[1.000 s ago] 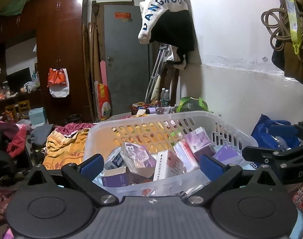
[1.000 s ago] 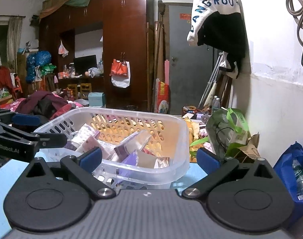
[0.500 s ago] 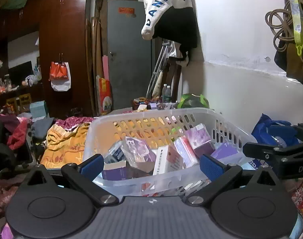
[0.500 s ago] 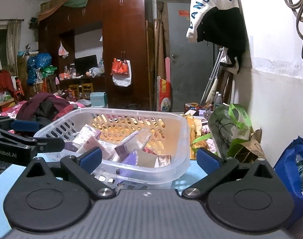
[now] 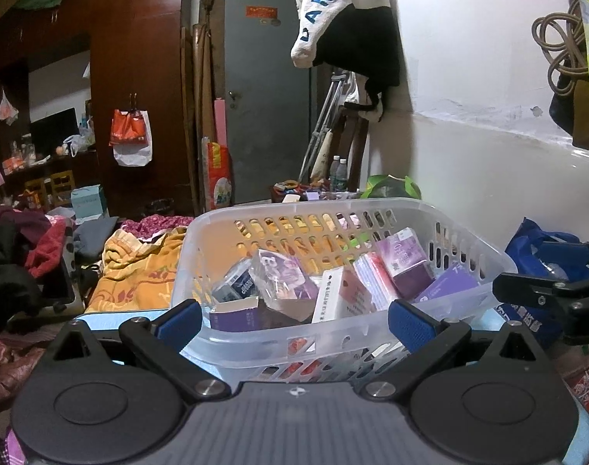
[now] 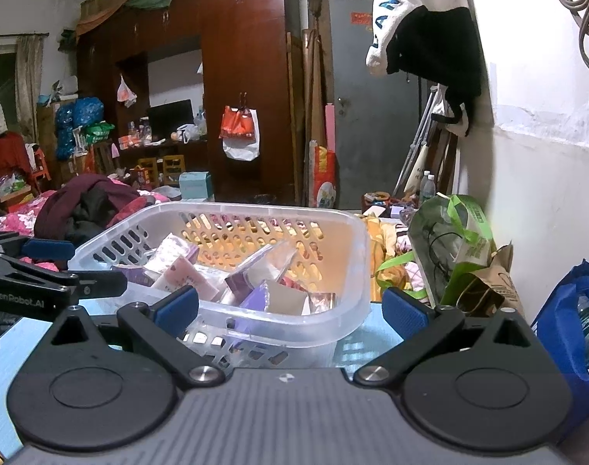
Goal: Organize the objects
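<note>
The basket (image 5: 469, 232) is showing translucent, smooth perforated plastic; the packets (image 5: 286, 283) inside are gleaming like glossy film and card. The left claw (image 5: 294, 319) is looking matt black plastic, its pads (image 5: 409, 325) perhaps blue rubber. The wardrobe (image 6: 244, 77) is shining as polished wood.

We see a light blue table top (image 6: 352, 343) just ahead of the right gripper's fingers, and it shows again as a thin blue strip (image 5: 100, 316) by the left gripper's left finger. Straight in front of both grippers a clear plastic basket (image 5: 372, 207) (image 6: 333, 321) sits on it, holding small boxes and packets (image 5: 333, 294) piled loosely. Past the right finger in the right view, a brown paper bag (image 6: 484, 286) stands at the table's far edge; we cannot tell whether it rests on the table
</note>
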